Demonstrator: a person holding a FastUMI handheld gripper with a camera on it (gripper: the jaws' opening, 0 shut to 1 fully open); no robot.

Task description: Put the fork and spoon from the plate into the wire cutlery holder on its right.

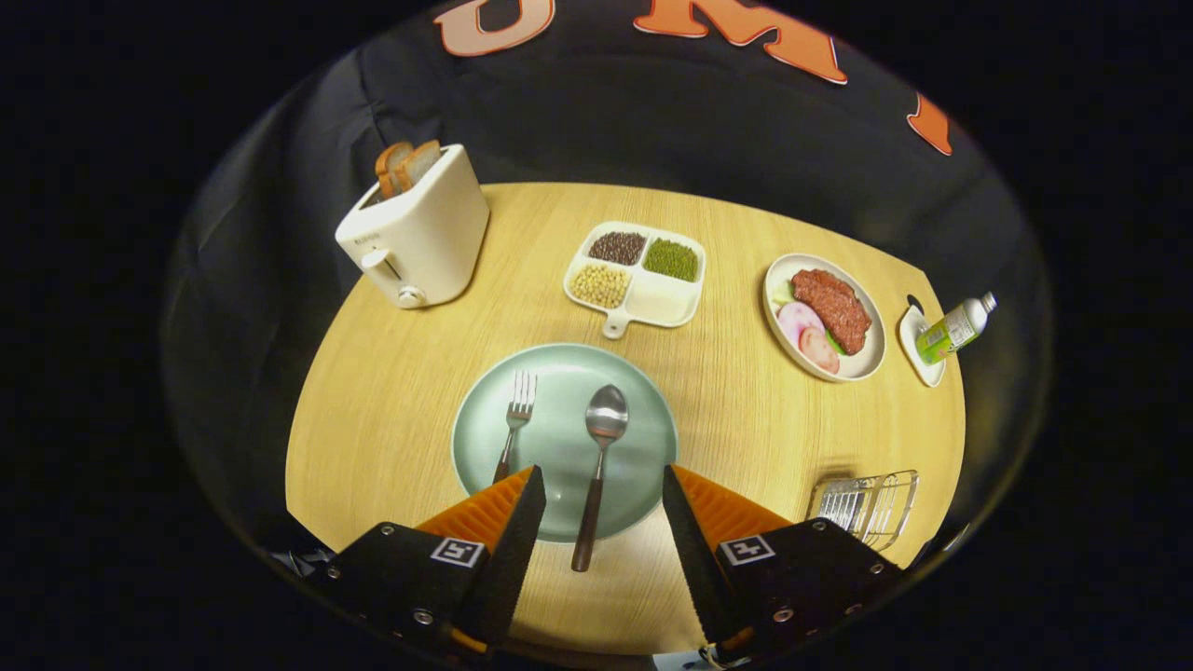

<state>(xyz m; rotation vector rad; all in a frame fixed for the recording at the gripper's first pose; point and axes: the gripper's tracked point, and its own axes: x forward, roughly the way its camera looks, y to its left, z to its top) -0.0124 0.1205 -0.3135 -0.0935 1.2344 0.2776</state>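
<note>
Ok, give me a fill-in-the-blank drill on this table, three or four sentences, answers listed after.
1. The silver fork and the dark-handled spoon lie on the round pale green ___.
2. The gripper is open, and the handle of the ___ lies between its fingers.
3. The white toaster holds slices of ___.
4. The wire cutlery holder stands on the wooden table to the ___ of the green dish.

Missing words: plate; spoon; bread; right

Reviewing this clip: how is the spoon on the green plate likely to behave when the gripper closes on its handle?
The spoon looks rigid, so it probably won't flex. Its thin, smooth handle, lying between the open gripper fingers, may slip or pivot bowl-down once lifted. Resting across the plate rim, it could skid if nudged.
</note>
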